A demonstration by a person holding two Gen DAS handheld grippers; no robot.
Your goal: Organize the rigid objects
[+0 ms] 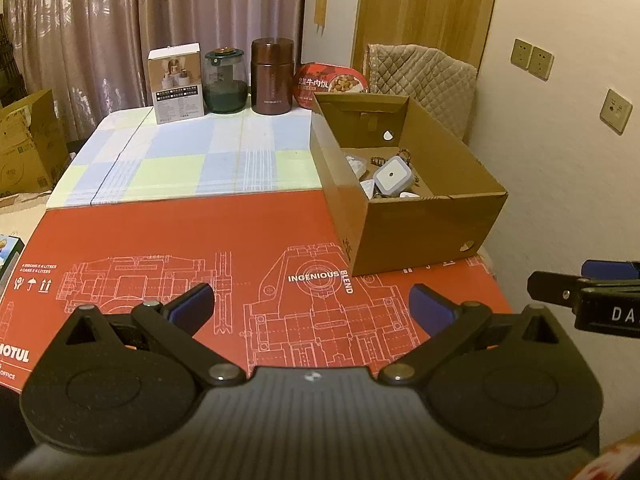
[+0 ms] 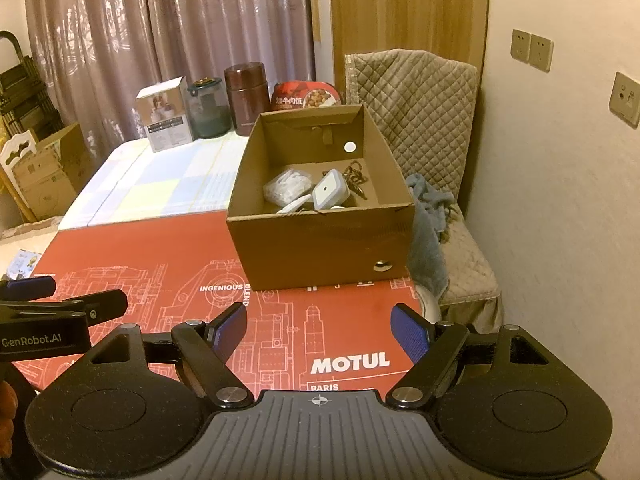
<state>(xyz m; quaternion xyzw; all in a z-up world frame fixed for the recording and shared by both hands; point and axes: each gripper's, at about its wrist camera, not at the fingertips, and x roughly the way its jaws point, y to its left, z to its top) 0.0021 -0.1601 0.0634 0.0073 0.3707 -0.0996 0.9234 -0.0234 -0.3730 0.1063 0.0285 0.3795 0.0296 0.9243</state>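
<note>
Small rigid objects [image 2: 316,190], among them a square white-and-grey gadget [image 2: 329,191], a clear plastic case [image 2: 286,184] and a dark keychain [image 2: 356,178], lie in the open cardboard box [image 2: 320,248] at the middle of the right wrist view, on a red printed board [image 2: 160,248]. Left gripper [image 1: 312,304] and right gripper [image 2: 318,330] both hover low in their frames with jaws spread and nothing between them. White carton [image 1: 178,82], green jar [image 1: 224,80], brown flask [image 1: 272,76] and red food tub [image 1: 330,84] line the table's far edge in the upper centre.

Home room: curtains [image 1: 100,32], quilted chair [image 2: 416,96], checked table [image 1: 180,156] (food jars on it).
</note>
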